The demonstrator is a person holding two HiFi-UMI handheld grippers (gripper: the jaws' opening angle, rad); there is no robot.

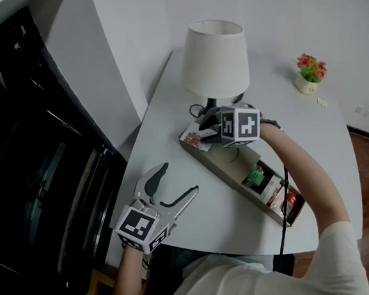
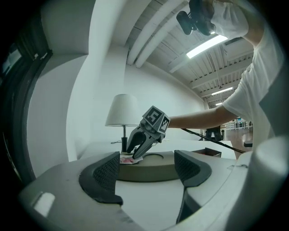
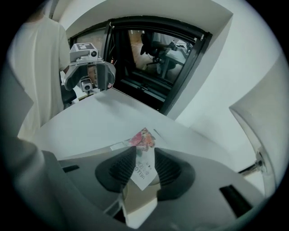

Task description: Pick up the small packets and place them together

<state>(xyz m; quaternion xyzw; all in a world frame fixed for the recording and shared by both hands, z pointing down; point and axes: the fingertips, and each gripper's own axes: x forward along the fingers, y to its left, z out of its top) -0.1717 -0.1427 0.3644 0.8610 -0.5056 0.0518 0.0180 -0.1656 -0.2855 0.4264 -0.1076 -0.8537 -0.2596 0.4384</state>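
While the right tongs (image 1: 202,130) reach down at the lamp end of the long tray (image 1: 228,172), a small flowered packet (image 3: 142,158) stands between their pads, its lower edge at the tray's end. The pads are slightly parted and, as far as the right gripper view shows, flank the packet rather than pinch it. The left tongs (image 1: 179,179) hover spread and empty over the counter (image 1: 199,239), near its front edge. Other packets (image 1: 271,187) lie at the opposite end of the tray, well apart from this one.

Hazards, as judged from this position:
- **Loose hold.** If the tongs lift before closing, the packet would probably tip flat or slide out onto the counter.
- **Thin target.** The packet stands askew between the pads, so closing on it may fold it or catch only a corner.
- **Lamp close by.** The lamp (image 1: 215,57) stands just behind, and a wide swing could knock its base or snag its cord.
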